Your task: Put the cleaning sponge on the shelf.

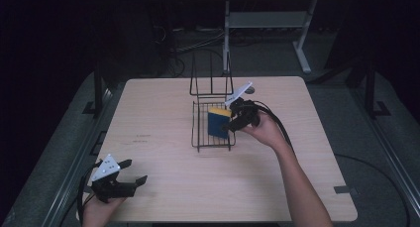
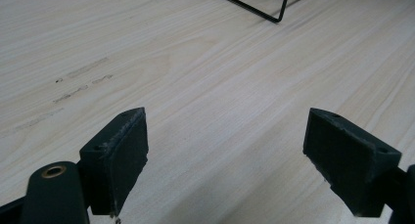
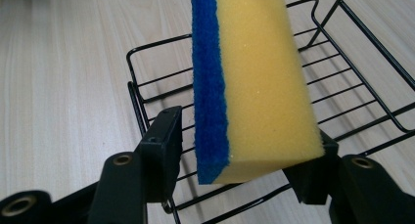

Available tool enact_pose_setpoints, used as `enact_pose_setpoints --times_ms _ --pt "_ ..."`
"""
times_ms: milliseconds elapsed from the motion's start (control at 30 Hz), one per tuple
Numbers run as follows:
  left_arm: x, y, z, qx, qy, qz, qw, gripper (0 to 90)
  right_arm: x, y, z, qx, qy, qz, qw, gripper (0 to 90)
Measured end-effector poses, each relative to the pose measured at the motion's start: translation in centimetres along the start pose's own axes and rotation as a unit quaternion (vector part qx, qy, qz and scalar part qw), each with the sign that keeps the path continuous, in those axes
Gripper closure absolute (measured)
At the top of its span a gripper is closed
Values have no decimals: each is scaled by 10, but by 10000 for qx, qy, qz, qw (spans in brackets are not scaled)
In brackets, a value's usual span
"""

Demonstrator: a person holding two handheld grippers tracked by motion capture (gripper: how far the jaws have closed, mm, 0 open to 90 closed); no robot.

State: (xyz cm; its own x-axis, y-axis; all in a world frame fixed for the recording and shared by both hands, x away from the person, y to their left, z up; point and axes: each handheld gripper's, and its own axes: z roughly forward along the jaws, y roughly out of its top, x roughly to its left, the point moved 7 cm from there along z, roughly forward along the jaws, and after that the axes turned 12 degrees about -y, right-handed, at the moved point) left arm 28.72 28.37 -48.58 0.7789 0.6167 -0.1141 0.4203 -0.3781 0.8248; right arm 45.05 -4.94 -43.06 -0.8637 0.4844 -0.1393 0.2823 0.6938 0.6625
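While the right hand-held gripper spread beside sponge, wire rack walls close around.

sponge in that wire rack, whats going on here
A person is working at a wooden table with a gripper in each hand. The right gripper is at the black wire rack with a yellow and blue sponge standing on edge between its jaws; a gap shows on the blue side, so the grip looks loosened. The left gripper rests open near the table's front left corner, holding nothing.
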Motion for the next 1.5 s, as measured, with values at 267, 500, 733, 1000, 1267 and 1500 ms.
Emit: enact_pose_setpoints --times_ms 267,500,733,1000,1267,1500 --pt "0 0 0 0 4 -21 10000 163 -1 0 -1 6 -25 31 10000 441" --pt "0 -1 0 6 7 -28 10000 163 -1 1 -2 -106 -94 -96 9999 557" --pt "0 -1 0 5 3 -36 10000 163 -4 1 0 -110 -106 -90 9998 547" --pt "-1 -1 1 5 -9 -20 10000 163 -6 -2 1 -6 -150 -90 9998 433" --pt "-1 -1 2 16 -17 -19 10000 163 -8 -3 -6 -20 -179 33 9998 341" --pt "-1 0 2 28 -21 -31 10000 163 -10 -8 -13 -10 -187 152 9997 298"
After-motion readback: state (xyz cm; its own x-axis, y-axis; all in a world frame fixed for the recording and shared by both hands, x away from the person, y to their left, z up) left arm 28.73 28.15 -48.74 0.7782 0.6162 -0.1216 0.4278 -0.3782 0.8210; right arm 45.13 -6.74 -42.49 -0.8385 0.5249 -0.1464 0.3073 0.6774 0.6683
